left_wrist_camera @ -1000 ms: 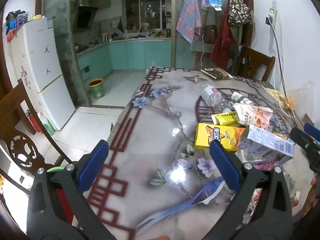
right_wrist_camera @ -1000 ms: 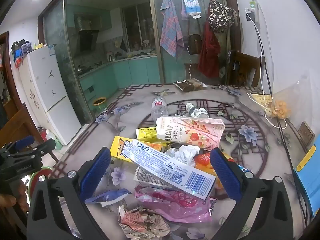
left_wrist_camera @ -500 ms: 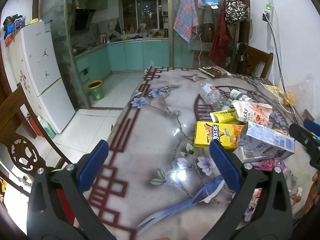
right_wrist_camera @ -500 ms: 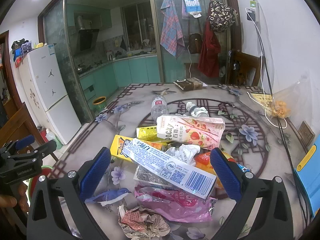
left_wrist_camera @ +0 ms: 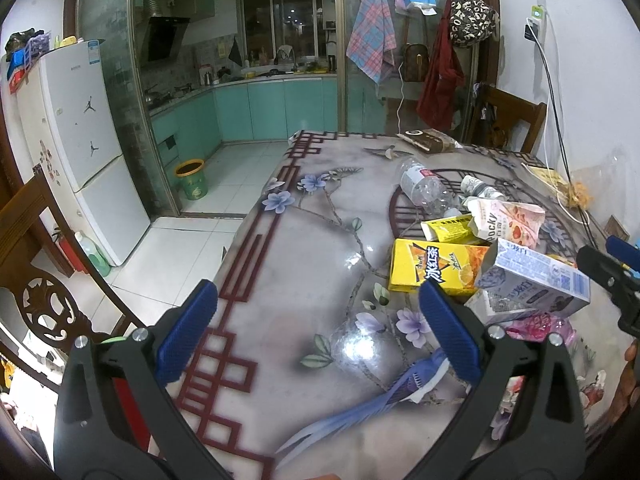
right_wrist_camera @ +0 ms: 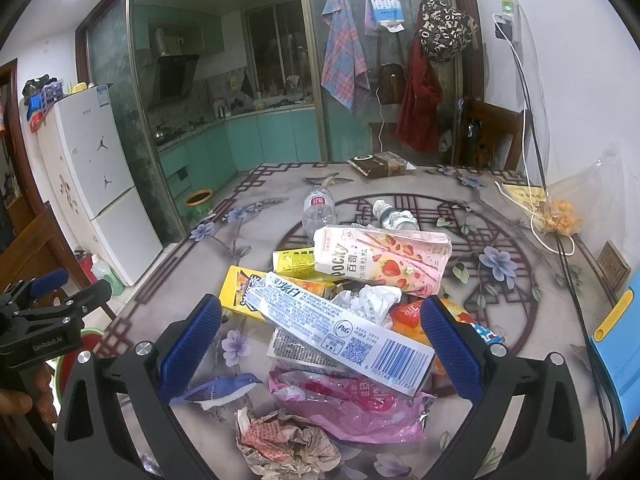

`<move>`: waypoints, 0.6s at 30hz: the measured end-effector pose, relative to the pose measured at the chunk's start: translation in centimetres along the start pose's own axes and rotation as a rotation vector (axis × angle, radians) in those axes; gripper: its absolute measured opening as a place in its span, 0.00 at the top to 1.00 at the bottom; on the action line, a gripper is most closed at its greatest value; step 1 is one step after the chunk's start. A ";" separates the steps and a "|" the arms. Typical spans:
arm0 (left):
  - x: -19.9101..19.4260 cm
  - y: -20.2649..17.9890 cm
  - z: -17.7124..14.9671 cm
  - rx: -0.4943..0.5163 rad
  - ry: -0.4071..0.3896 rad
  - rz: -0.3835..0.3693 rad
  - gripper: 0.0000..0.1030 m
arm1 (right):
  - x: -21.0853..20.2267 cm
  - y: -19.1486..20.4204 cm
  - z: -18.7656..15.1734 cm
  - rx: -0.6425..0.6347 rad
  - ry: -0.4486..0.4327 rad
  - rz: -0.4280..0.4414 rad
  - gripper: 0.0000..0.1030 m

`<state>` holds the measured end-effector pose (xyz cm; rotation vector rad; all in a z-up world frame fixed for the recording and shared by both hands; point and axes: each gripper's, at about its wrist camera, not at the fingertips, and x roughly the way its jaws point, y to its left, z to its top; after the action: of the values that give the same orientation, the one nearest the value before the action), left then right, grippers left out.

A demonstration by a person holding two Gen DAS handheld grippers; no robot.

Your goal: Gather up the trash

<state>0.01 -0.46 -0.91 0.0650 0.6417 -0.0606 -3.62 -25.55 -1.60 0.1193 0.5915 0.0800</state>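
Observation:
A pile of trash lies on the flower-patterned table (left_wrist_camera: 304, 248). In the right wrist view it holds a long toothpaste box (right_wrist_camera: 344, 324), a Pocky box (right_wrist_camera: 380, 258), a yellow drink carton (right_wrist_camera: 240, 292), crumpled white paper (right_wrist_camera: 370, 300), a pink wrapper (right_wrist_camera: 352, 404) and a crumpled paper ball (right_wrist_camera: 288, 444). My right gripper (right_wrist_camera: 320, 344) is open, hovering over the toothpaste box. My left gripper (left_wrist_camera: 316, 332) is open and empty over bare table, left of the yellow carton (left_wrist_camera: 432, 270) and toothpaste box (left_wrist_camera: 536, 276).
Two empty plastic bottles (right_wrist_camera: 318, 208) lie behind the pile. A dark snack packet (right_wrist_camera: 380, 164) lies at the far edge. A cable and a bag of orange snacks (right_wrist_camera: 560, 212) are at the right. A yellow-rimmed bin (left_wrist_camera: 192, 178) stands on the kitchen floor.
Both grippers stay open. The left wrist view has shifted slightly; the trash pile has not moved.

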 end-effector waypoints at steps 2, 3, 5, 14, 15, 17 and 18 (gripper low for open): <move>0.0 0.0 0.0 0.001 0.000 0.000 0.04 | 0.0 0.0 0.0 0.000 0.001 0.000 0.07; 0.0 0.0 -0.1 0.002 0.000 0.000 0.04 | 0.0 0.0 0.0 0.000 0.001 0.000 0.07; 0.0 0.0 0.0 0.001 0.000 -0.001 0.04 | 0.1 0.0 0.0 -0.001 0.002 0.000 0.07; 0.1 0.0 -0.1 0.002 0.000 0.000 0.04 | 0.0 0.1 0.0 -0.002 0.003 -0.001 0.07; 0.1 0.0 -0.1 0.002 0.001 0.001 0.04 | 0.0 0.1 0.0 -0.002 0.004 -0.001 0.07; 0.1 0.0 -0.1 0.000 0.002 0.001 0.04 | 0.0 0.1 0.0 -0.002 0.004 -0.001 0.07; 0.1 0.0 -0.1 -0.001 0.002 -0.001 0.04 | -0.1 0.1 0.0 -0.002 0.005 -0.001 0.07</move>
<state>-0.02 -0.44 -1.06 0.0636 0.6439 -0.0611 -3.64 -25.49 -1.53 0.1164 0.5960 0.0795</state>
